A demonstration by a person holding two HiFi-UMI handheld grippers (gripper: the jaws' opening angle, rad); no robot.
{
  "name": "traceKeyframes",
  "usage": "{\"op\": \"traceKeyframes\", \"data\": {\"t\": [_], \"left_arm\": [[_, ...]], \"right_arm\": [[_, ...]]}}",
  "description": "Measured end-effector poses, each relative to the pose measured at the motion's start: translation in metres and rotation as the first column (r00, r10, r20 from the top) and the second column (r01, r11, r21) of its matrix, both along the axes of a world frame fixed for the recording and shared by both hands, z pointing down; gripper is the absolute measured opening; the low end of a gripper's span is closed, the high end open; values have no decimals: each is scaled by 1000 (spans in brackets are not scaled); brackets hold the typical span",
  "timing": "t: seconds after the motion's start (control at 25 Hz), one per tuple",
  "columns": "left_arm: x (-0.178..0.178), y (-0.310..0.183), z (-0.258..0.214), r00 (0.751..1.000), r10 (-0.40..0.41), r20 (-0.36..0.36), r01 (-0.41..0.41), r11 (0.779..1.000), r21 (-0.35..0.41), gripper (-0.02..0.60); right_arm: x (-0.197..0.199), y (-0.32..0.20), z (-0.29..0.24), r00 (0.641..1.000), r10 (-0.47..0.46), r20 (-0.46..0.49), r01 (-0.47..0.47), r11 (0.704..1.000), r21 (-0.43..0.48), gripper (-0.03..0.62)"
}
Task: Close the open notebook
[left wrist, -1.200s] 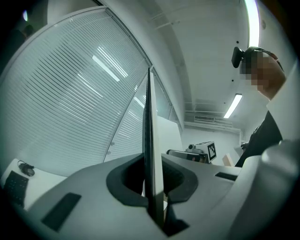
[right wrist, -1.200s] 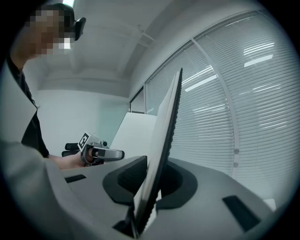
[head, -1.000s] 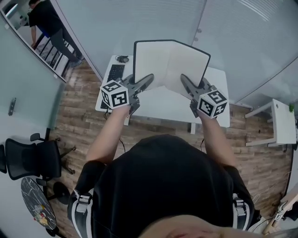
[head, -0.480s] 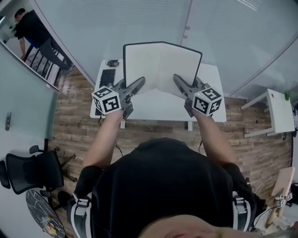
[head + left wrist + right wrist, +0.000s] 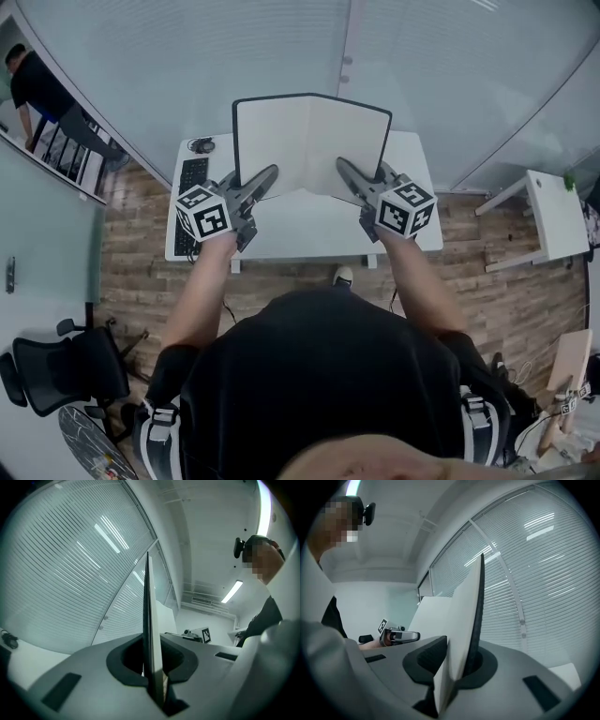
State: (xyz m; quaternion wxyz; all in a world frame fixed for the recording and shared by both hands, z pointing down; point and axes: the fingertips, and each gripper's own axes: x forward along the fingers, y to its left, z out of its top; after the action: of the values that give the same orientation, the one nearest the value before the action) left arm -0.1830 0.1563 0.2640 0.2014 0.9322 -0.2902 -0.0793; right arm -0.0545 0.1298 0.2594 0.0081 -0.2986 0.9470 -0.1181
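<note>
**Open notebook held by both claws**

The notebook [image 5: 309,141] is open, with blank pages, and is held up above the white surface [image 5: 300,230]. The left claw [image 5: 270,172] is clenched on the lower edge of its left half. The right claw [image 5: 343,166] is clenched on the lower edge of its right half. A keyboard [image 5: 192,176] lies at the left of the surface.

- left claw [image 5: 267,175]: dark grey tapered jaws; behind them a white marker cube [image 5: 204,213] printed with black squares.
- right claw [image 5: 343,169]: same grey build, same cube.
- black top [image 5: 328,375]: short sleeves.
- straps [image 5: 161,417]: grey and white, at the top's shoulders.
</note>
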Motion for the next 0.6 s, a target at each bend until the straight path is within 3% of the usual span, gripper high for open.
{"op": "traceKeyframes", "data": {"t": [0.36, 0.6], "left_arm": [[64, -90, 5, 1000, 3, 20, -3, 1000, -27, 52], [75, -91, -1, 1000, -12, 17, 12, 1000, -20, 52]], "right_arm": [[64, -94, 10, 999, -2, 40, 4, 999, -36, 80], [76, -100, 6, 998, -20, 52, 21, 999, -27, 81]]}}
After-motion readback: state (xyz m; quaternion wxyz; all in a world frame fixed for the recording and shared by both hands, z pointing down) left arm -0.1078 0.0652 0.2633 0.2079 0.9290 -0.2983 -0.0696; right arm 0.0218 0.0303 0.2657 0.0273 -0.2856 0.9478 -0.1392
